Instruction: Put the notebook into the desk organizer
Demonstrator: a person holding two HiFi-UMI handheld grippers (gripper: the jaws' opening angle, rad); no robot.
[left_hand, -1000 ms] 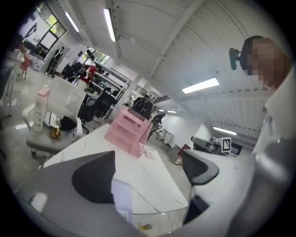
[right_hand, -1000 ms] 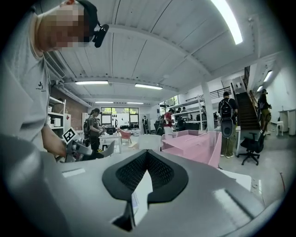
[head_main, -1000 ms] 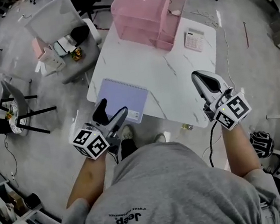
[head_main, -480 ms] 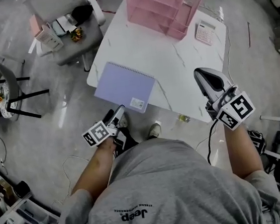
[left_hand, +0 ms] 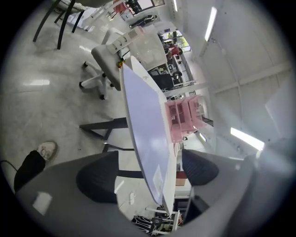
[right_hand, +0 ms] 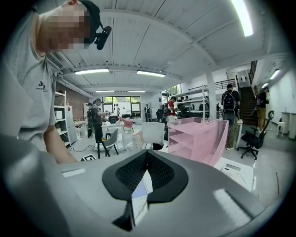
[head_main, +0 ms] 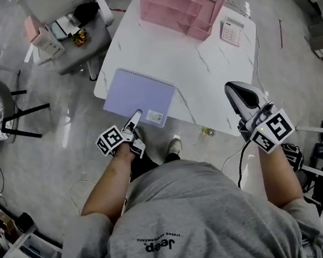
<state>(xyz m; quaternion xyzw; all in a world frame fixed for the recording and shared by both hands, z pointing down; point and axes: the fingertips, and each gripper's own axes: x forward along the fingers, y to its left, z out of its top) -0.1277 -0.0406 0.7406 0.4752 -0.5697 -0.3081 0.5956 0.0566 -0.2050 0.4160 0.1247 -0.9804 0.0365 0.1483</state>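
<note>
Wide open, the left hand-held gripper [head_main: 136,117] straddles the overhanging edge of the notebook [head_main: 139,96], likely to pinch it; the right hand-held gripper [head_main: 240,95] hovers closed, empty.

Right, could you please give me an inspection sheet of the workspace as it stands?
Surface: white marbled table.
Job's things: purple notebook lies flat at the table's near left edge; pink desk organizer stands at the far end, apart from it.
Clutter: calculator beside the desk organizer.
Grippers: left hand-held gripper open, jaws astride the notebook's near edge; right hand-held gripper shut, empty, by the near right corner.
Cables: cable hangs from the right hand-held gripper.
Surroundings: office chair on the floor at left.
</note>
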